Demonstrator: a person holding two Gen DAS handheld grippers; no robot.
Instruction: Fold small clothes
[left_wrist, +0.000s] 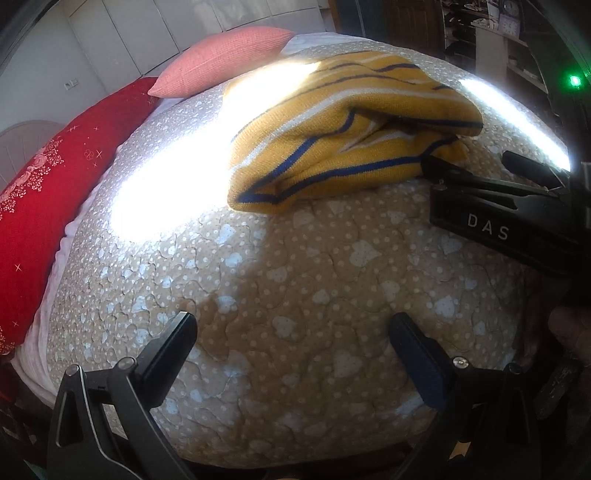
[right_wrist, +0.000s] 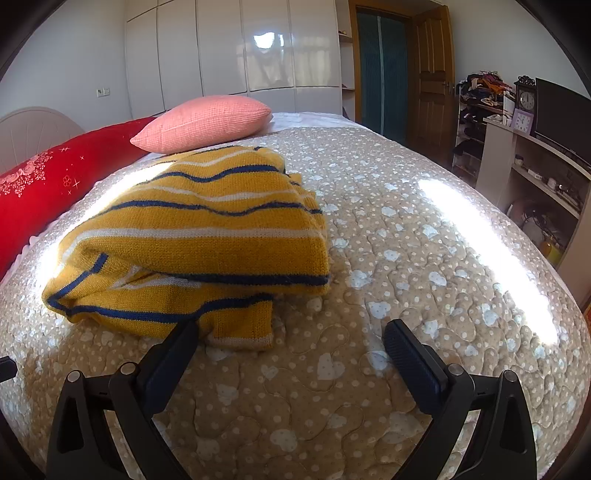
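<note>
Right wrist view: the right gripper is wide open just before the soft, floppy yellow knitted sweater with blue stripes; the left gripper is also wide; I would pinch the near hem corner

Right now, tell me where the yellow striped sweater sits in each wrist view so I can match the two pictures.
Left wrist view: the yellow striped sweater lies upper centre-right on the quilt, with the right gripper at its right end.
Right wrist view: the sweater fills the centre-left, just beyond the left finger.
Shared landmark: the pink pillow, just behind the sweater in both.
</note>
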